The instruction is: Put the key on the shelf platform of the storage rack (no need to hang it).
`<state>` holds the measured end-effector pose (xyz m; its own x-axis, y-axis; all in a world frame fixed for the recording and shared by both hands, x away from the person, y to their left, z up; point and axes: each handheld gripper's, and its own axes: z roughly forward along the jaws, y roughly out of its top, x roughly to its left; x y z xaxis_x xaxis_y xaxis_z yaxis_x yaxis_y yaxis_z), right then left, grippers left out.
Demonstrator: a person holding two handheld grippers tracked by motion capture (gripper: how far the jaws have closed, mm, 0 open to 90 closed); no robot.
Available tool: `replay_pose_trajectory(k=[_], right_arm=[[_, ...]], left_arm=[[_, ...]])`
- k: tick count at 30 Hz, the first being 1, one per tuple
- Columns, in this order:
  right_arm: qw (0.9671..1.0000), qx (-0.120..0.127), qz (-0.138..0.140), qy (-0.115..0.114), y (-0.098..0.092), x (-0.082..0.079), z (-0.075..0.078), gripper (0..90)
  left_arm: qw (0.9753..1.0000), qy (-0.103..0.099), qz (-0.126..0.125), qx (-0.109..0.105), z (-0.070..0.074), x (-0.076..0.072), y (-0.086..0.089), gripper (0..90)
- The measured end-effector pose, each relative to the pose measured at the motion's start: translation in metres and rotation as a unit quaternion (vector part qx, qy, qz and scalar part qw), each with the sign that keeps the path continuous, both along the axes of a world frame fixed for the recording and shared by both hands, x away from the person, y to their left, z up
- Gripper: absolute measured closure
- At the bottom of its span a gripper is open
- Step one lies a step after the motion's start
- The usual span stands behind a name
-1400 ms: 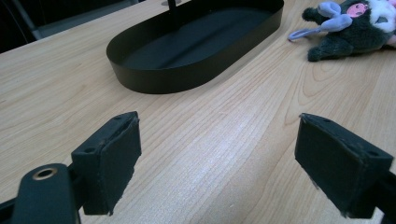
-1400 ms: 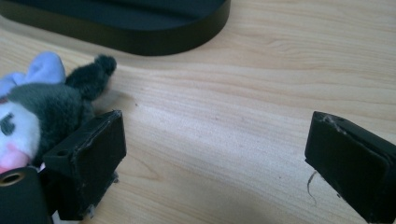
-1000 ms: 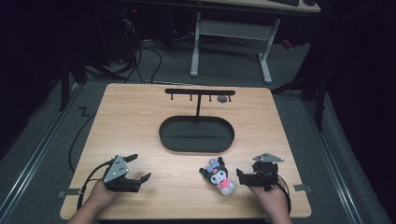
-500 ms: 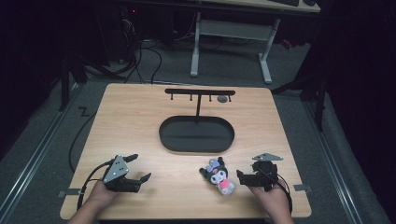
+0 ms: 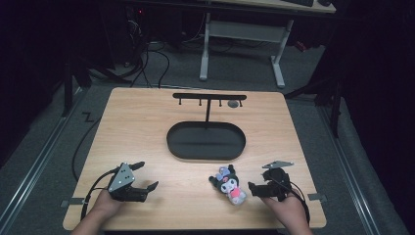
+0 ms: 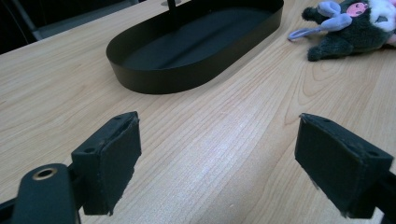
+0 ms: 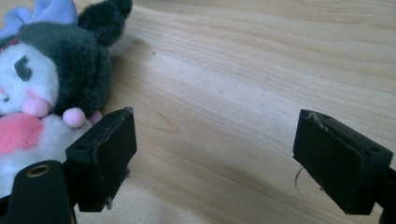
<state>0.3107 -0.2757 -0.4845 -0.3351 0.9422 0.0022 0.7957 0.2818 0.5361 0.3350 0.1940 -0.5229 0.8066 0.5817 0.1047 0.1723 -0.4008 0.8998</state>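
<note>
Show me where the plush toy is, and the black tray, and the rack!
plush toy point(image 5: 229, 185), high view, on its face.
tray point(image 5: 206, 141), high view, on its bare floor.
rack point(image 5: 208, 97), high view, on the top bar.

Beyond the bench point(image 5: 147, 122), a white-legged desk point(image 5: 240, 34) is seen on grey carpet point(image 5: 313, 112); cables point(image 5: 147, 58) are strewn beside it.

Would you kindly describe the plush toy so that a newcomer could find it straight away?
Start at the black oval tray in the middle of the wooden table. Nearer the person and slightly right lies the plush toy, beside the right gripper. It is the one soft thing there: dark hood, white face, pink body.
</note>
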Motion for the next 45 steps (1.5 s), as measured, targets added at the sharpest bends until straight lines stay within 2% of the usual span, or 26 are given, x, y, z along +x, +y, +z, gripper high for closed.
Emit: replay_pose_trajectory(k=[10, 14, 21, 27, 35, 39, 45], right_arm=[[0.9992, -0.021, 0.011, 0.031, 0.003, -0.003, -0.002, 14.5], [0.9990, -0.023, 0.012, 0.035, 0.003, -0.005, -0.003, 14.6], [0.9992, -0.022, 0.014, 0.029, 0.004, -0.006, 0.004, 15.1], [0.9993, -0.017, 0.026, 0.020, 0.013, -0.008, 0.016, 15.5], [0.9986, -0.010, 0.052, 0.003, 0.034, -0.013, 0.032, 15.7], [0.9977, -0.006, 0.067, 0.008, 0.043, -0.014, 0.032, 15.6], [0.9973, -0.002, 0.072, 0.014, 0.052, -0.016, 0.030, 15.2]], left_arm=[[1.0000, -0.001, 0.000, 0.000, 0.000, 0.000, 0.000, 15.4], [1.0000, -0.001, 0.000, 0.001, 0.000, 0.000, 0.000, 15.4], [1.0000, -0.002, 0.000, 0.001, 0.000, 0.000, -0.001, 15.4], [1.0000, -0.001, 0.001, 0.001, 0.000, 0.000, -0.001, 15.4], [1.0000, -0.001, -0.002, 0.003, 0.000, 0.000, -0.001, 15.4], [1.0000, -0.001, -0.002, 0.003, 0.000, 0.000, -0.001, 15.4], [1.0000, -0.002, -0.003, 0.003, 0.000, 0.000, -0.001, 15.4]])
